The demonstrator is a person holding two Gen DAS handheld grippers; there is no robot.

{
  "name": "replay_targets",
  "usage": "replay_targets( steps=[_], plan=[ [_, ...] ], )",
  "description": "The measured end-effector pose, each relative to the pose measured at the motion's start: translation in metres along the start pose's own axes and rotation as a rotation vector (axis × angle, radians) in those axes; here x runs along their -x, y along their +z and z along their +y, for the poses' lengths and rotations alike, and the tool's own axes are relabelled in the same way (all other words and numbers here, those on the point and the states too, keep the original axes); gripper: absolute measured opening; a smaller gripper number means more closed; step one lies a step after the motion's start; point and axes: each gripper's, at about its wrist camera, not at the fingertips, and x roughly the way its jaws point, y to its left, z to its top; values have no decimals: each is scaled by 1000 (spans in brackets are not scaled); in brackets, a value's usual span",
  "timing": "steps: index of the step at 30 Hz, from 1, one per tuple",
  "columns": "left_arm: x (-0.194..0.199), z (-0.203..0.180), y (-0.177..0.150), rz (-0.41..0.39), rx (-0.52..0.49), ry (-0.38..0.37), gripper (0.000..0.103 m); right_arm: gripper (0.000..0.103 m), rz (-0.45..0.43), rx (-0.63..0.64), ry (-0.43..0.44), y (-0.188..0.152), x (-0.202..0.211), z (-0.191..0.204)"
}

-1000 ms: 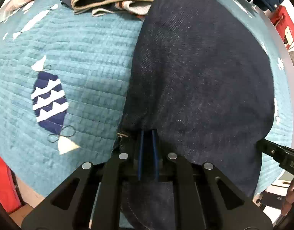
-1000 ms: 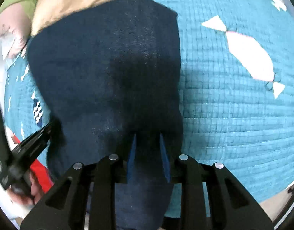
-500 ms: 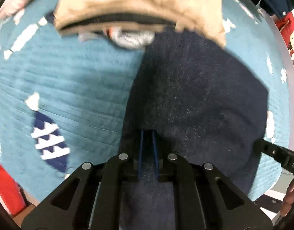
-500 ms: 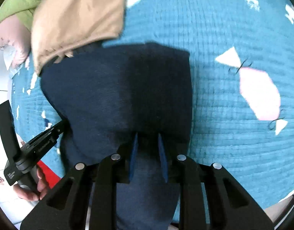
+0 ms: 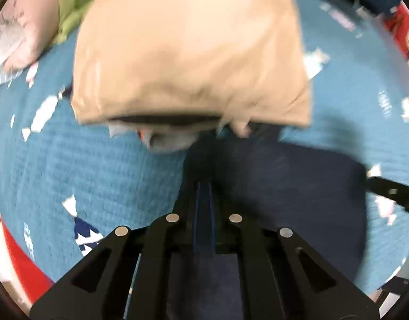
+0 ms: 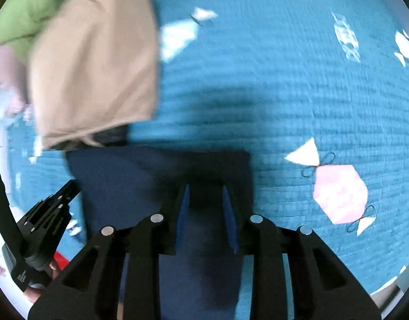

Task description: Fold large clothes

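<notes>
A dark navy denim garment (image 5: 279, 186) lies folded over on the teal quilt, seen also in the right wrist view (image 6: 140, 176). My left gripper (image 5: 203, 186) is shut on its near left edge. My right gripper (image 6: 205, 189) is shut on its near right edge, with a fold of cloth between its blue pads. Each gripper shows at the side of the other's view: the right one (image 5: 391, 194) and the left one (image 6: 47, 221). Both frames are blurred by motion.
A stack of folded clothes topped by a tan garment (image 5: 191, 53) lies just beyond the navy one, also in the right wrist view (image 6: 95, 61). A green cloth (image 6: 20, 18) and a pink pillow (image 5: 25, 34) lie behind it. The teal quilt (image 6: 284, 80) spreads to the right.
Both grippers have carried the near edge of the navy garment forward toward the tan stack. The visible navy area has shrunk and the stack looms closer.
</notes>
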Motion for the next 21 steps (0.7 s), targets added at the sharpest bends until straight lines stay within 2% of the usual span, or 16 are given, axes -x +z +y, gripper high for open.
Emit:
replay_targets(
  steps=[2, 3, 4, 6, 8, 9, 12, 13, 14, 15, 16, 18, 19, 20, 21],
  plan=[
    [-5, -1, 7, 16, 21, -60, 6, 25, 19, 29, -39, 3, -9, 2],
    [-23, -2, 12, 53, 34, -55, 6, 25, 54, 33, -77, 4, -31, 1],
    [-49, -4, 14, 99, 34, -31, 9, 24, 50, 18, -77, 6, -44, -6],
    [-58, -23, 3, 82, 16, 12, 9, 24, 26, 23, -76, 11, -43, -1],
    [-43, -31, 3, 64, -33, 63, 9, 25, 2, 76, -87, 5, -25, 4],
    [-39, -32, 4, 62, -40, 60, 9, 26, -9, 88, -70, 1, -16, 3],
    [-15, -25, -4, 54, -48, -5, 10, 27, -49, 64, 35, -6, 8, -7],
    [-7, -21, -8, 45, -47, -27, 14, 39, -79, 61, 73, -11, 26, -19],
    [1, -16, -15, 37, -48, -46, 30, 49, -108, 61, 94, -15, 36, -24],
    [9, -10, -21, 27, -52, -71, 38, 72, -141, 59, 109, -20, 43, -26],
    [18, -4, -29, 5, -57, -105, 48, 83, -182, 55, 118, -25, 50, -30],
    [30, 3, -49, -11, -63, -135, 52, 85, -229, 67, 135, -38, 60, -39],
    [33, 8, -55, -8, -59, -148, 61, 89, -232, 79, 142, -35, 54, -38],
    [37, 2, -51, -4, -50, -156, 67, 91, -234, 91, 148, -42, 53, -42],
    [38, 9, -60, 2, -37, -162, 66, 91, -232, 97, 150, -44, 46, -36]
  ],
)
